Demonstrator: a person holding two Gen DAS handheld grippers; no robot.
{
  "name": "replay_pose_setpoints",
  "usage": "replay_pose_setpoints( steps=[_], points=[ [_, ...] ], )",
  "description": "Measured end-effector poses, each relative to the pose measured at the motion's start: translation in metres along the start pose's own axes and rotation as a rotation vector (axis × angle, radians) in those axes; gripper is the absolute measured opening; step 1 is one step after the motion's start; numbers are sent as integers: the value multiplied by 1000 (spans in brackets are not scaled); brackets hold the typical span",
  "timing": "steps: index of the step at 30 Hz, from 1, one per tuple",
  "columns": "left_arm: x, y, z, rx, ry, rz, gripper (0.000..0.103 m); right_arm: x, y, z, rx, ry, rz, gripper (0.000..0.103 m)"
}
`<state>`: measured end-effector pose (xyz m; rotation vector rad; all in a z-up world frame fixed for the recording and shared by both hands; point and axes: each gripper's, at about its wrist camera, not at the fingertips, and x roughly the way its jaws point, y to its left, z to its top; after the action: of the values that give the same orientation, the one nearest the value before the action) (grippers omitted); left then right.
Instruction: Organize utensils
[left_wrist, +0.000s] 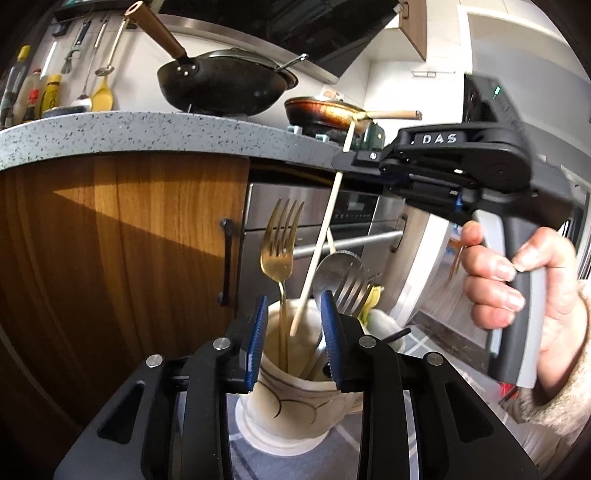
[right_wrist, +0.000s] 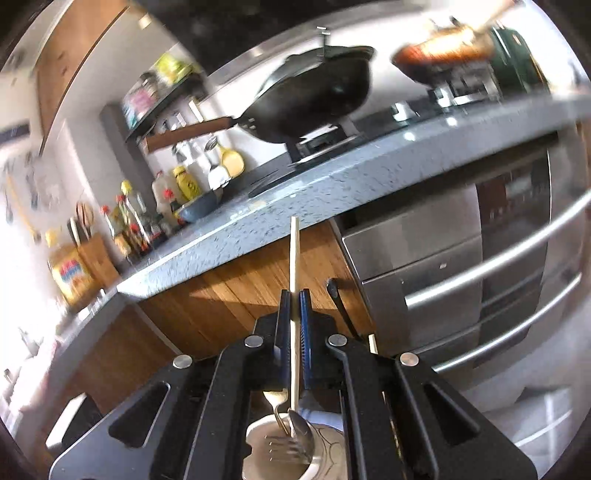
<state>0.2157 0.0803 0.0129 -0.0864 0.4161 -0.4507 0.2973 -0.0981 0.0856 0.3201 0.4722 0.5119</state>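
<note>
In the left wrist view, the left gripper (left_wrist: 293, 339) fills the bottom of the frame, its jaws partly open with a blue pad on either side of the rim of a cream ceramic cup (left_wrist: 284, 398). The pads look close to the rim, but whether they press on it cannot be told. The cup stands low in the centre of the frame and holds a gold fork (left_wrist: 279, 240) upright with its tines up, a steel spoon (left_wrist: 338, 267) and a steel fork (left_wrist: 351, 286) leaning to the right.

A pale wooden chopstick (left_wrist: 321, 243) slants from inside the cup up toward the right gripper (left_wrist: 345, 160), which comes in from the right of the frame — its jaws are shut on the stick near its upper end. A hand (left_wrist: 517, 280) at the right edge grips that gripper's grey handle.

In the right wrist view the same grip shows from behind: the chopstick (right_wrist: 293, 258) stands pinched between the two blue pads of the right gripper (right_wrist: 294, 314) at mid-frame, its top above them, and the cup (right_wrist: 258, 446) with its cutlery lies below at the bottom edge.

Farther off, a wooden cabinet door (left_wrist: 122, 229) sits at left and a steel oven front (left_wrist: 354, 221) behind the cup. Above them runs a speckled grey worktop (left_wrist: 147, 129) — on it a black wok (left_wrist: 225, 85) and a frying pan (left_wrist: 325, 110) across the top of the frame.
</note>
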Motion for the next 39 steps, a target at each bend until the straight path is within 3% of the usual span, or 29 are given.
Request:
replay_pose_setpoints(
  steps=[5,10,15,20,24,28,34,39],
  points=[
    [0,4,-2,3,20,20,31,14,17,-22,-122,84,-36,5],
    [-4,12,-2,-21,25,45,31,21,18,-39,-116,143,-32,7],
    [-14,10,2,-34,19,68,31,3,16,-38,-78,132,-18,24],
    [-30,-9,7,-32,23,84,34,-43,15,-34,-52,90,-11,24],
    [-44,-36,10,-7,41,96,46,-85,0,-44,-27,93,-39,37],
    [-54,-68,4,23,43,113,77,-130,-31,-66,4,86,-85,53],
    [-44,-104,-20,18,86,96,92,-170,-87,-104,74,85,-181,64],
    [-15,-122,-47,31,164,99,93,-176,-124,-133,83,101,-282,65]
  ],
)
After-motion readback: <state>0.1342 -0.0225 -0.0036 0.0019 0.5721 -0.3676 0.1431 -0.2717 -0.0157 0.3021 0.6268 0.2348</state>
